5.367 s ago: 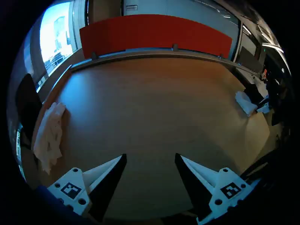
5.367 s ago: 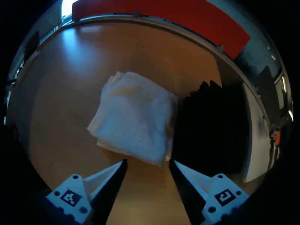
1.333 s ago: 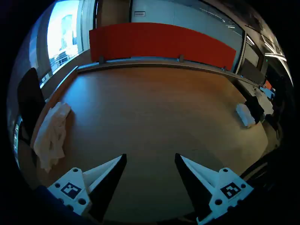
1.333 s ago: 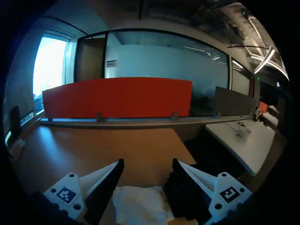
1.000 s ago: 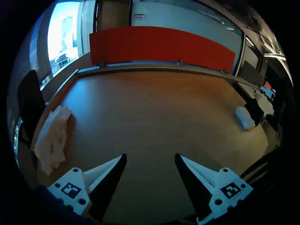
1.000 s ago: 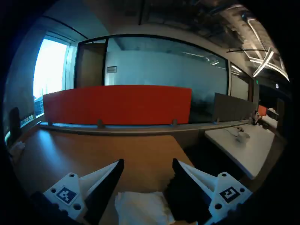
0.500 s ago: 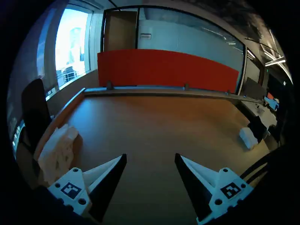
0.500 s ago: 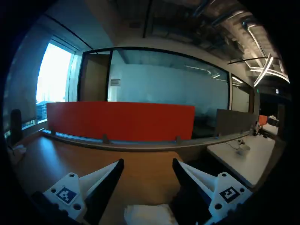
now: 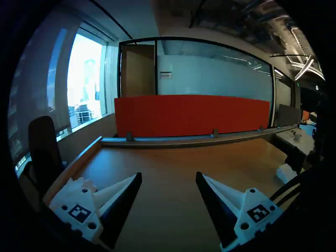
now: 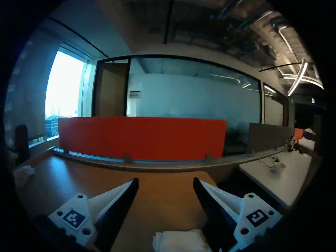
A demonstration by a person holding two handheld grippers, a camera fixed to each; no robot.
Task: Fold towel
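Left gripper point(image 9: 168, 174): jaws spread, empty; crumpled towel point(image 9: 72, 184) lay at the wooden table's point(image 9: 189, 155) left edge, just beside its left finger, nearer this hand. Right gripper point(image 10: 165, 179): jaws spread, empty, folded towel point(image 10: 180, 241) close beneath.

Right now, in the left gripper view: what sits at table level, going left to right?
Dark chair → crumpled white towel → folded white towel
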